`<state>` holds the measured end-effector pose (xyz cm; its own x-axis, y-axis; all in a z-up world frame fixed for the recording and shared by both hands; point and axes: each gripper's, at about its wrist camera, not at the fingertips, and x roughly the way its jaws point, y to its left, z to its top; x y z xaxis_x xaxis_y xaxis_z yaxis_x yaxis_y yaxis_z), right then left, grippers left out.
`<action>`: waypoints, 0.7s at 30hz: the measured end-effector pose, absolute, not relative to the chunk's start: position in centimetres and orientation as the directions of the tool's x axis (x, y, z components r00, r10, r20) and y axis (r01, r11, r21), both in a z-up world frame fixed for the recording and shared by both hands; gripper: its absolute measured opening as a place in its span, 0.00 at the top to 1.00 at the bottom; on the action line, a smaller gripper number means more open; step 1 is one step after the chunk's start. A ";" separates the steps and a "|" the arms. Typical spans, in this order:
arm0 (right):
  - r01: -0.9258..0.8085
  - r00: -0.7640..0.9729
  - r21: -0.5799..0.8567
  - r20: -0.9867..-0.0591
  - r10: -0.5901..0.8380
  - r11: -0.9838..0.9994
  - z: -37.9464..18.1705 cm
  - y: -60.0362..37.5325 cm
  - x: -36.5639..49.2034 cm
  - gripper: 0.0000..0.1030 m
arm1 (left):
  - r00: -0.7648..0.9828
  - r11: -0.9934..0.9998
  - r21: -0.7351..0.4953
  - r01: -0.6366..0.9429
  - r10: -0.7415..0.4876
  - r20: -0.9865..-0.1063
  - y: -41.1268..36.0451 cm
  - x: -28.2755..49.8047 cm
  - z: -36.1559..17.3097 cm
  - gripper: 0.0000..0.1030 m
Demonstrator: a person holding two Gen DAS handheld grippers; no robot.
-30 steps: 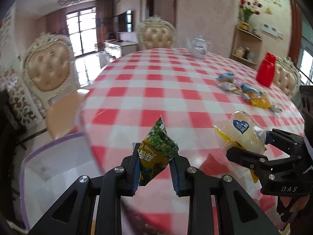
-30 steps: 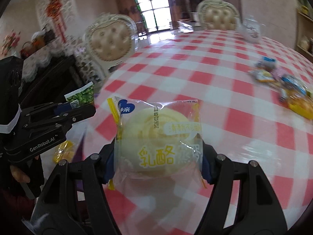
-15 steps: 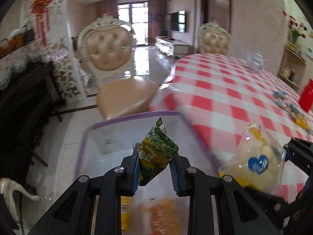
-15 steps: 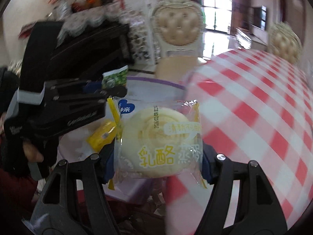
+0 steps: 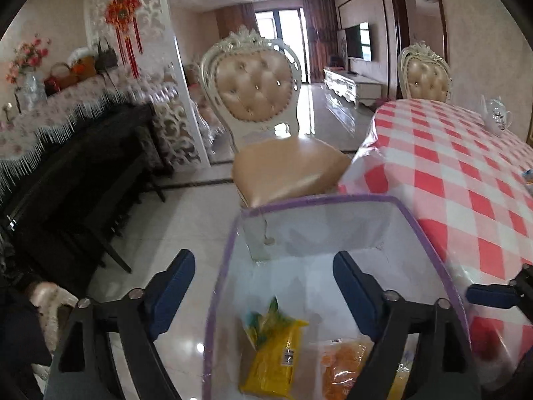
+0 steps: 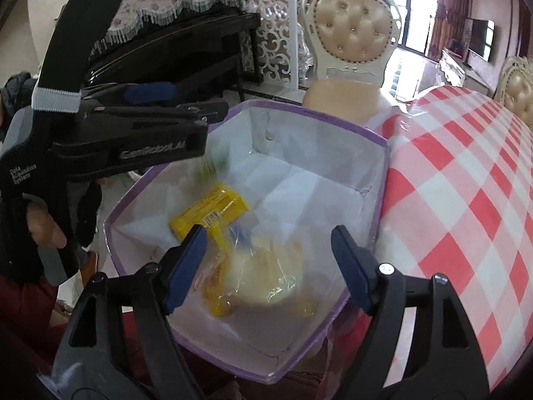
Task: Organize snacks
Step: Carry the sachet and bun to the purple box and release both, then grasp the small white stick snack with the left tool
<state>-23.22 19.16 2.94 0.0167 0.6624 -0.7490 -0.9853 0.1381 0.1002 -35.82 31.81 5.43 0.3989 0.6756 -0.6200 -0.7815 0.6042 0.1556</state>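
Both released snack packets (image 6: 263, 266) lie blurred in the purple-rimmed box (image 6: 316, 116), each hand-held gripper (image 5: 263, 283) (image 6: 269, 253) apart.

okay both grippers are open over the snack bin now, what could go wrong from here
The purple-rimmed bin sits off the checkered table beside its edge; I can't tell what supports it, so a knock might tip it. The left gripper and right gripper hover close together and could collide when withdrawing.

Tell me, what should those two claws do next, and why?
Probably lift away from the purple-rimmed bin toward the checked table. The left gripper and right gripper are both open with nothing in them, and packets already lie inside the bin.
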 end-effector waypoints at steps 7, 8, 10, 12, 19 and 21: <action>-0.950 0.070 0.164 -0.720 0.691 0.267 3.7 14.1 -18.7 0.23 | 0.424 0.657 0.207 -0.725 0.662 -0.618 29.5 -31.5 5.5 0.16; -0.944 0.085 0.164 -0.720 0.689 0.288 3.7 13.3 -18.0 0.23 | 0.437 0.675 0.207 -0.708 0.649 -0.623 28.9 -30.5 5.5 0.16; -0.924 0.139 0.159 -0.708 0.693 0.347 3.8 10.5 -16.1 0.23 | 0.476 0.721 0.189 -0.667 0.607 -0.636 27.4 -28.3 5.7 0.16; -0.900 0.194 0.150 -0.703 0.684 0.410 3.9 8.2 -14.5 0.23 | 0.525 0.775 0.163 -0.611 0.551 -0.649 25.6 -25.8 6.0 0.16; -0.697 0.460 0.099 -0.699 0.548 0.710 3.4 -4.8 -7.1 0.23 | 0.672 0.962 0.084 -0.259 0.241 -0.700 15.1 -12.5 5.6 0.16; -0.596 0.528 0.097 -0.700 0.480 0.797 3.4 -9.1 -5.0 0.23 | 0.680 0.982 0.071 -0.174 0.172 -0.713 12.2 -8.7 5.1 0.16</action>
<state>-4.99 -9.08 3.42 0.5278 0.4805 -0.7004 -0.5963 0.7968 0.0973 -8.68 12.23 5.08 0.6795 0.1719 -0.7132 -0.1740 0.9822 0.0709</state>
